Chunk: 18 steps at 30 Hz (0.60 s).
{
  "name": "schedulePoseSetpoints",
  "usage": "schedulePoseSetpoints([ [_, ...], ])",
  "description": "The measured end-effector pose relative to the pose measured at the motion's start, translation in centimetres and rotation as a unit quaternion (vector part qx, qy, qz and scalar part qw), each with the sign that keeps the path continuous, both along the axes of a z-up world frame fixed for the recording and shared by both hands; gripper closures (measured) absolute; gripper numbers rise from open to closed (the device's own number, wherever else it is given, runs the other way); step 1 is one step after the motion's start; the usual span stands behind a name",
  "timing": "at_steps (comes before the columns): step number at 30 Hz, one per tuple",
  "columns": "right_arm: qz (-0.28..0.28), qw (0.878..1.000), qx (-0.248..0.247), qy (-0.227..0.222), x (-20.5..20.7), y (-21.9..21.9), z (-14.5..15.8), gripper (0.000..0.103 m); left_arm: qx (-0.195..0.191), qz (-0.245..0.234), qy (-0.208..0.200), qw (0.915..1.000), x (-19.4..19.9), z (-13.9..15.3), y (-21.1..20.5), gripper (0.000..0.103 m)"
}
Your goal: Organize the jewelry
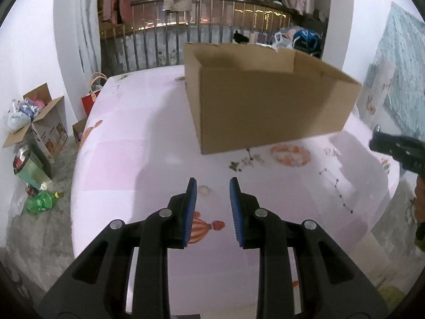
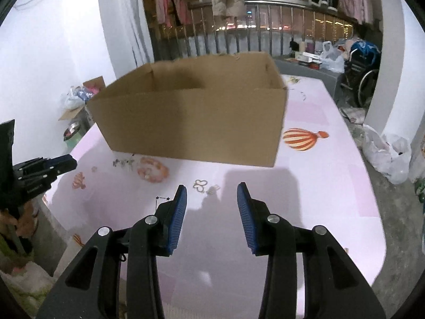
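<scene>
- Left gripper (image 1: 213, 183): I see its jaws apart, empty, above the pink surface (image 1: 148, 143).
- Right gripper (image 2: 212, 188): jaws apart, empty.
- Jewelry pieces (image 2: 205, 186) lie just ahead, near the cardboard box (image 2: 191, 122).

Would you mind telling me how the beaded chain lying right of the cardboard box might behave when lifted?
The beaded chain trails in loose bends across the table, so it likely hangs floppy. Its thin links suggest it is light and may slip off the pads.
</scene>
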State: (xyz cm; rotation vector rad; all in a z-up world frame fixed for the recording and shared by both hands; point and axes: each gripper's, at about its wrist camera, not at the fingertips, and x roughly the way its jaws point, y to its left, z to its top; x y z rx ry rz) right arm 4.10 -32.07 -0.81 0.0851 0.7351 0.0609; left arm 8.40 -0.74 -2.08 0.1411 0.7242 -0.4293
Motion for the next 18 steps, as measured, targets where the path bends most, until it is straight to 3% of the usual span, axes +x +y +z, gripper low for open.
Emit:
schedulePoseSetpoints([
  [8, 0.074, 0.997, -0.031, 0.014, 3.7, 4.1, -1.4, 0.075, 0.026, -0.007, 0.001, 0.9996, 0.1, -1.8, -1.3, 0.079],
  [18, 0.108, 0.991, -0.053, 0.054, 7.9, 7.0, -3.4, 0.078, 0.029, -0.01, 0.003, 0.9995, 0.1, -2.1, -1.2, 0.079],
])
